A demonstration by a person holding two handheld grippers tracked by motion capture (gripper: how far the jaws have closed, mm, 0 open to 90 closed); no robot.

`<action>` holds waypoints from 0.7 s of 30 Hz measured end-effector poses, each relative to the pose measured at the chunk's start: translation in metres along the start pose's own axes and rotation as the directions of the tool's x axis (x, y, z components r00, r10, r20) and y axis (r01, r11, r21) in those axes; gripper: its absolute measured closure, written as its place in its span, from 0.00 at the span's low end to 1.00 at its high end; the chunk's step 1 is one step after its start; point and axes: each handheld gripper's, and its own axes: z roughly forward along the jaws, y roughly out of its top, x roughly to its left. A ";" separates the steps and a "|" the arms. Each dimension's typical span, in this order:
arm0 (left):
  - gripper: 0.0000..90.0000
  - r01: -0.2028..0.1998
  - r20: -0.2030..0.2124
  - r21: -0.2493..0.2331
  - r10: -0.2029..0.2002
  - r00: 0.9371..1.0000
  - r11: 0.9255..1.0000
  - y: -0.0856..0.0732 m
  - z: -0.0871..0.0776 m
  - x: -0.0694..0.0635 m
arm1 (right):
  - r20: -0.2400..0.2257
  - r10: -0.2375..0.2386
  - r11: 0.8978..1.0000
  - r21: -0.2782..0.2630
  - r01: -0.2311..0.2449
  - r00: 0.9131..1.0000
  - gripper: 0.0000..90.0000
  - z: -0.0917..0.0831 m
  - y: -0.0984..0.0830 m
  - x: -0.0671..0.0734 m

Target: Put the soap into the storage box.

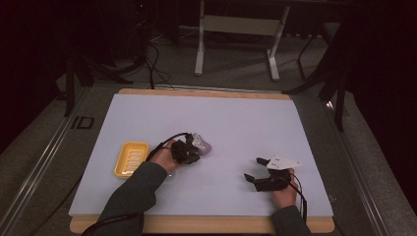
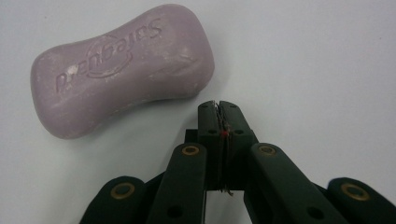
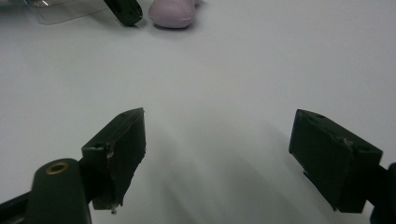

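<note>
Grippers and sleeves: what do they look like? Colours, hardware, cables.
Both are black with two blocky jaws on linkage arms with brass-coloured rivets. The left gripper has a red mark at the jaw seam. The right gripper carries a grey three-cornered plate. Black cables trail from each. Sleeves are dark grey-green.

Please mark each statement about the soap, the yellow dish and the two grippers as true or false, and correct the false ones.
1. The left gripper is shut, with nothing in it. True.
2. The purple soap bar lies in the yellow soap dish. False: it lies on the white table, apart from the dish.
3. The right gripper is open. True.
4. The right gripper holds the soap. False: its jaws are empty; the soap lies far ahead of it.
</note>
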 end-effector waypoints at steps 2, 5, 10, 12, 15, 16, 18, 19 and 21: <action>0.98 -0.001 -0.002 0.001 0.001 1.000 1.000 0.002 0.001 0.000 | 0.000 0.000 1.000 0.000 0.000 1.000 0.20 0.000 0.000 0.000; 0.98 -0.001 -0.009 0.001 0.001 1.000 1.000 0.004 0.002 0.000 | -0.001 0.000 1.000 0.000 0.000 1.000 0.20 0.000 0.000 0.000; 0.98 -0.002 -0.013 0.005 0.002 1.000 1.000 0.007 0.004 -0.001 | -0.002 0.001 1.000 0.000 -0.001 1.000 0.20 0.000 0.000 0.000; 0.98 0.008 -0.012 0.002 -0.008 1.000 1.000 0.009 0.005 -0.001 | -0.002 0.000 1.000 0.000 0.000 1.000 0.20 0.000 0.000 0.000; 0.98 0.014 -0.010 0.003 -0.014 1.000 1.000 0.012 0.006 0.000 | -0.003 0.001 1.000 0.001 -0.001 1.000 0.20 0.000 0.000 -0.001; 0.97 0.017 -0.014 0.004 -0.017 1.000 1.000 0.013 0.007 0.000 | -0.003 0.001 1.000 0.001 -0.001 1.000 0.20 0.000 0.000 -0.001; 0.97 0.021 -0.014 0.008 -0.021 1.000 1.000 0.016 0.008 0.001 | -0.003 0.000 1.000 0.001 0.000 1.000 0.20 0.000 0.000 -0.001; 0.97 0.022 -0.014 0.009 -0.022 1.000 1.000 0.018 0.009 0.002 | -0.004 0.000 1.000 0.002 0.000 1.000 0.20 0.000 0.000 -0.001; 0.96 0.026 -0.012 0.013 -0.026 1.000 1.000 0.022 0.011 0.003 | -0.004 0.001 1.000 0.002 -0.001 1.000 0.20 0.001 0.000 -0.001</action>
